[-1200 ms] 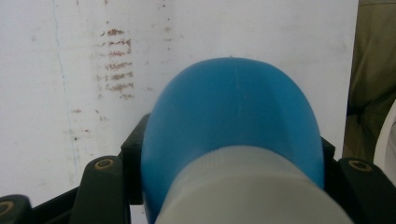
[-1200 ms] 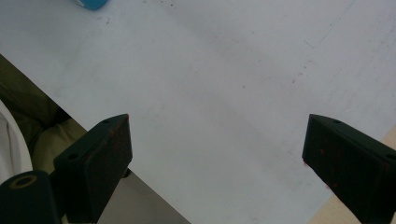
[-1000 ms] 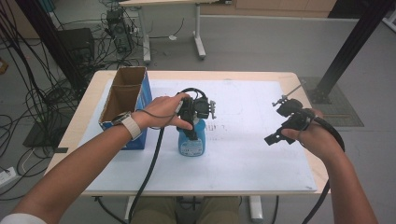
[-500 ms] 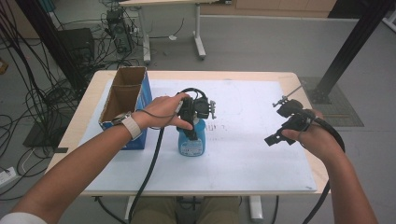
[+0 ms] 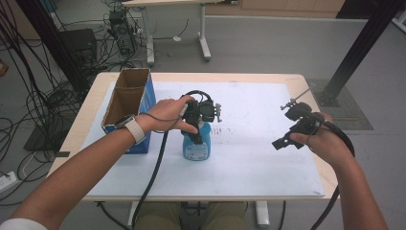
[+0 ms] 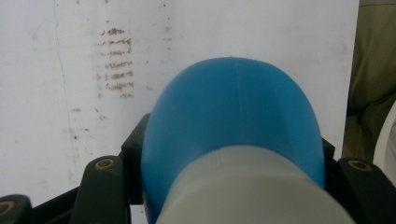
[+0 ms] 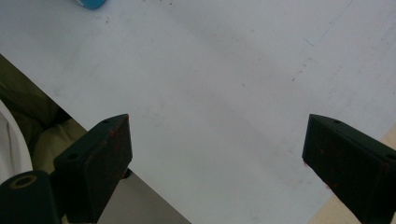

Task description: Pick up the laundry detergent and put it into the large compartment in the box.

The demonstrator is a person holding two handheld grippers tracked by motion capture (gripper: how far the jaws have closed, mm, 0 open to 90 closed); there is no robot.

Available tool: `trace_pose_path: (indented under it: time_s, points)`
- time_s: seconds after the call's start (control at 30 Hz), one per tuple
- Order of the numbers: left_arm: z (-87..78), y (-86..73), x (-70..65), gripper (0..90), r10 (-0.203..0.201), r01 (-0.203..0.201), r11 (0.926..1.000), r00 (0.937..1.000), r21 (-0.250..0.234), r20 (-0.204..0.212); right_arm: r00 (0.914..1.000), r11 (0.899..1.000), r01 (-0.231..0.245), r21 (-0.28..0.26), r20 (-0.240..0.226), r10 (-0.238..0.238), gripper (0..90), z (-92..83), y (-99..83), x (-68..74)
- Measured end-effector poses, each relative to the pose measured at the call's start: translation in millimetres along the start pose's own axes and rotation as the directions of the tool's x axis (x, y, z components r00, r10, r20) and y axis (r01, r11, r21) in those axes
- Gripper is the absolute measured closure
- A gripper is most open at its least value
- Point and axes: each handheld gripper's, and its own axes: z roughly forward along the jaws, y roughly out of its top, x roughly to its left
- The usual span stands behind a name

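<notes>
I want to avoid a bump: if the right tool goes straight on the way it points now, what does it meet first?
Most likely the white sheet on the table. The right tool is open, with nothing between its jaws, and bare sheet lies ahead. The blue bottle sits off to the side, though depth is hard to judge.

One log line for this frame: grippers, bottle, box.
left gripper: shut on blue bottle, upright on white mat | right gripper: open, empty, over mat | cardboard box: open, left of bottle

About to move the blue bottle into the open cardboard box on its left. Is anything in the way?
Nothing visible. The left gripper grips the blue bottle, which stands on the white mat; only the person's left hand lies toward the cardboard box.
</notes>
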Motion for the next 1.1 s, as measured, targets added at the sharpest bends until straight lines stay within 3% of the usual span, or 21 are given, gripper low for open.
trace_pose_path:
  time_s: [0.57, 0.8, 1.1]
  points:
    - [-0.9, -0.6, -3.6, 39.5, -0.005, 0.005, 1.0000, 0.9999, -0.002, -0.011, 1.0000, 1.000, -0.004, -0.007, 0.001, 0.004, 8.2, -1.8, -4.4, 0.1]
    - [-2.2, -2.8, -4.8, 39.7, -0.040, 0.040, 0.9992, 0.9989, -0.009, -0.025, 1.0000, 1.000, -0.009, -0.006, 0.001, 0.009, 8.0, -1.8, -5.5, -0.5]
    - [-8.8, -7.1, -2.8, 39.6, -0.064, 0.064, 0.9977, 0.9978, -0.025, -0.015, 1.0000, 1.000, -0.004, -0.002, -0.005, 0.004, 8.0, 1.5, -3.4, -0.7]
